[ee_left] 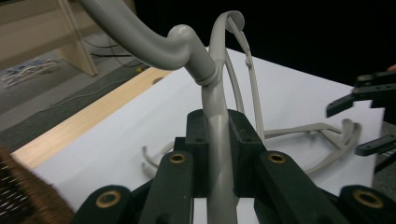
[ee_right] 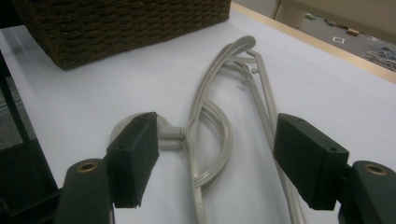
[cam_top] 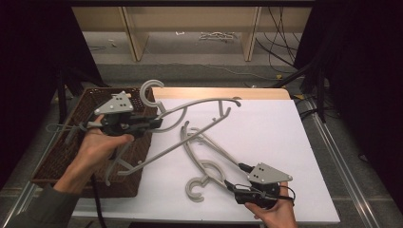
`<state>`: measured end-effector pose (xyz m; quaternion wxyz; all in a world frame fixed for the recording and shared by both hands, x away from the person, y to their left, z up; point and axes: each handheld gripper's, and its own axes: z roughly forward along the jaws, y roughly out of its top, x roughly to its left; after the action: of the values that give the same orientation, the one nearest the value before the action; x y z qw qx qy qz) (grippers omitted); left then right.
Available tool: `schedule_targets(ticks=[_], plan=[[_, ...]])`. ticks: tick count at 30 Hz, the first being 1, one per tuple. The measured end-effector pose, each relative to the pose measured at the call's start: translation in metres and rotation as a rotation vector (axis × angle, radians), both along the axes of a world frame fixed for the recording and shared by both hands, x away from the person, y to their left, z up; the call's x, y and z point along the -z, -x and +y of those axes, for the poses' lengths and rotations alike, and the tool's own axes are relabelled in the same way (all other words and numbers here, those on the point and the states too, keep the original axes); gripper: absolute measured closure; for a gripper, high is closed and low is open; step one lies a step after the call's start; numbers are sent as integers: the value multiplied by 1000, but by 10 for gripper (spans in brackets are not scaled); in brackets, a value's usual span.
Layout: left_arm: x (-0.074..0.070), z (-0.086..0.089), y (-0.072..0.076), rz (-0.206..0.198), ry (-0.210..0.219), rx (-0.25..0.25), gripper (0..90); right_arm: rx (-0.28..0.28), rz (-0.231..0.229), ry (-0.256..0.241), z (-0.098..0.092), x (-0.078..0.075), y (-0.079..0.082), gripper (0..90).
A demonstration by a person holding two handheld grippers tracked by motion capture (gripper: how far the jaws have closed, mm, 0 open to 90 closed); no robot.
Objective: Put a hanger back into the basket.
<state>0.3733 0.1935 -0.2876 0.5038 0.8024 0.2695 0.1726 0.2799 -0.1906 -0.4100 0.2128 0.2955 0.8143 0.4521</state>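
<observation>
left gripper [cam_top: 154, 122] jaws clamp a raised hanger [cam_top: 190, 130], hook up, spanning basket-to-table; right gripper [cam_top: 230, 186] jaws wide open.

Looks like a lab setup: black curtains [cam_top: 28, 57] all round, loose cables [cam_top: 280, 42] on the floor (plain plywood frame [cam_top: 135, 38] behind).
</observation>
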Motion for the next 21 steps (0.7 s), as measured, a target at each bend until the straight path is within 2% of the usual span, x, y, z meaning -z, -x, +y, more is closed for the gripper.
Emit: schedule_targets(ticks=[3, 4, 5, 6, 7, 11, 12, 18, 21], plan=[[0, 17, -6, -1, 5, -45, 802, 8, -1, -3, 1, 2, 0, 319], [1, 28, -10, -9, 12, -69, 802, 4, 5, 5, 0, 3, -1, 318], [1, 28, -10, -9, 12, -69, 801, 4, 5, 5, 0, 3, -1, 318], [2, 40, -15, -23, 14, -101, 802, 9, 1, 2, 1, 4, -1, 318], [2, 40, -15, -23, 14, -101, 801, 9, 1, 2, 1, 4, -1, 318], [6, 70, -26, -38, 19, -161, 801, 3, 15, 8, 0, 5, -1, 315], [6, 70, -26, -38, 19, -161, 801, 3, 15, 8, 0, 5, -1, 315], [11, 110, -32, -71, 21, -212, 801, 7, 19, 16, 0, 7, -3, 315], [13, 118, -31, -73, 13, -225, 802, 7, 22, 14, 0, 7, -3, 315]])
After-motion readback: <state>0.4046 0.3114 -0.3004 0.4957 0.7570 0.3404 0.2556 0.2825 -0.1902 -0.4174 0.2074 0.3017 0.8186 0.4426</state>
